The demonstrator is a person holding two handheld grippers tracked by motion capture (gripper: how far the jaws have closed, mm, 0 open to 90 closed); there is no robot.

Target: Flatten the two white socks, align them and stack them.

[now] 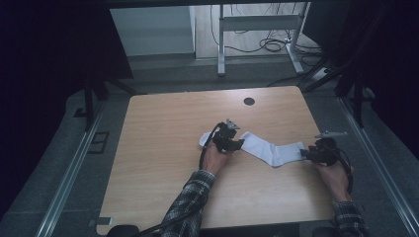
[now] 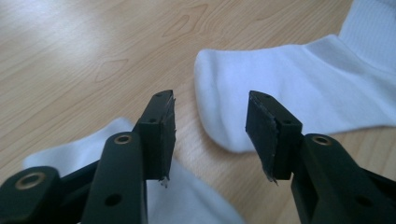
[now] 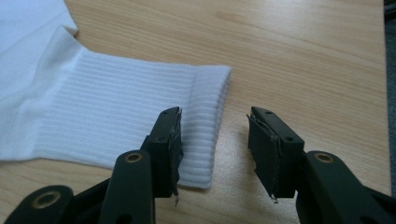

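A white sock lies flat across the middle of the wooden table, toe to the left and ribbed cuff to the right. My left gripper is open just in front of its toe end, not touching it. A second white sock lies partly under that gripper, seen below the left jaw. My right gripper is open at the first sock's cuff; its left jaw hovers over the cuff's edge and its right jaw over bare wood. Nothing sits between the jaws of either gripper.
A round cable hole sits near the table's far edge. Beyond the table stand a metal desk frame and cables on the floor. Metal rails run along both sides.
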